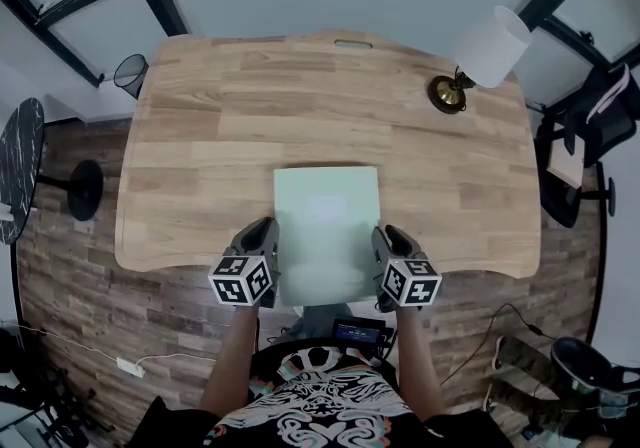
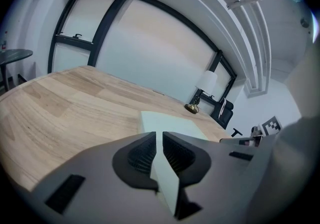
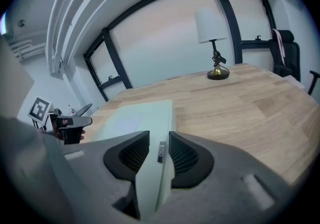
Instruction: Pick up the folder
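Down at the near edge of the desk (image 1: 200,136), the left gripper (image 2: 159,135) is clamped tight on the left edge of the folder (image 1: 327,221), ribbed pads pinching the pale green board. Across from it, the right gripper (image 3: 159,138) has the folder's right edge between its jaws, but the pads stand apart with a sliver of gap showing, so that side looks loose rather than gripped. The folder sits at the middle of the near edge, its near end poking out past the wood and its far end apparently resting on the desktop. By that reading the lift is not done: one firm hold, one slack, and the raise left to do. Far off at the right back corner, the lamp (image 1: 480,56) stands well clear
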`<state>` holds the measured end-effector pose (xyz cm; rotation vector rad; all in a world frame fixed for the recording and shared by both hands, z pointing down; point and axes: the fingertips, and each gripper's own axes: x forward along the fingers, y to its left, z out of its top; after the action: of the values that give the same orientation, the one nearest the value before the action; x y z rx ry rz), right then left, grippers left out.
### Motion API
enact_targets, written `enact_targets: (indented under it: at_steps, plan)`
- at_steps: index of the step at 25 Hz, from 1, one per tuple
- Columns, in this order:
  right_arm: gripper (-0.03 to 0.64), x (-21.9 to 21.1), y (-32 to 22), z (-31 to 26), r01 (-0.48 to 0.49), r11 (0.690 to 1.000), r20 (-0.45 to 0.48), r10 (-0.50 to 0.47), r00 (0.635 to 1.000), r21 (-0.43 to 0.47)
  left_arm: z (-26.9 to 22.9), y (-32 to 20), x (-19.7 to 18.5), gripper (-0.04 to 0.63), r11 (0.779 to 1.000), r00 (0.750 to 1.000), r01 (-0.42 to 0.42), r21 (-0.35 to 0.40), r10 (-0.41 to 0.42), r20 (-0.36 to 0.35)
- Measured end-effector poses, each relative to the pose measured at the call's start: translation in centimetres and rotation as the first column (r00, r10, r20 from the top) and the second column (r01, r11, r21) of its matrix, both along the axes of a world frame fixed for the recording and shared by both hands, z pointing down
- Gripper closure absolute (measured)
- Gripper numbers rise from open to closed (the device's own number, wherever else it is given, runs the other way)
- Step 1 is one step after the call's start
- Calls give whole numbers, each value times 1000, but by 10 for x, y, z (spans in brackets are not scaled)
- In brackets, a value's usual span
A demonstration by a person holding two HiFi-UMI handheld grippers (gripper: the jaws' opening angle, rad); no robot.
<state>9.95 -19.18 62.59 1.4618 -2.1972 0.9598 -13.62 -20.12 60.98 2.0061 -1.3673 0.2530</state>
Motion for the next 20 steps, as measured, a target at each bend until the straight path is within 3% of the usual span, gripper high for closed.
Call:
enact_targets:
  at_steps: [3, 6, 11, 15, 20]
  plan:
    - [458, -2, 2, 9, -4, 999, 52, 7, 999, -53, 7, 1, 7, 473, 999, 999, -14, -29, 13, -49]
    - [390, -4, 5, 19, 6, 995, 82, 3, 997, -103, 15, 1, 11, 429, 998, 994, -6, -65, -1, -108]
    - [367, -9, 4, 27, 20, 990, 118, -4, 993, -139, 28, 1, 17, 343, 991, 986, -13, -131, -9, -166]
    - [354, -16, 1, 32, 37, 984, 180, -5, 984, -174, 43, 2, 24, 316, 984, 986, -18, -178, -12, -167]
    - [344, -19, -1, 42, 46, 982, 183, -12, 983, -185, 56, 1, 29, 304, 981, 995, 11, -191, -30, -98]
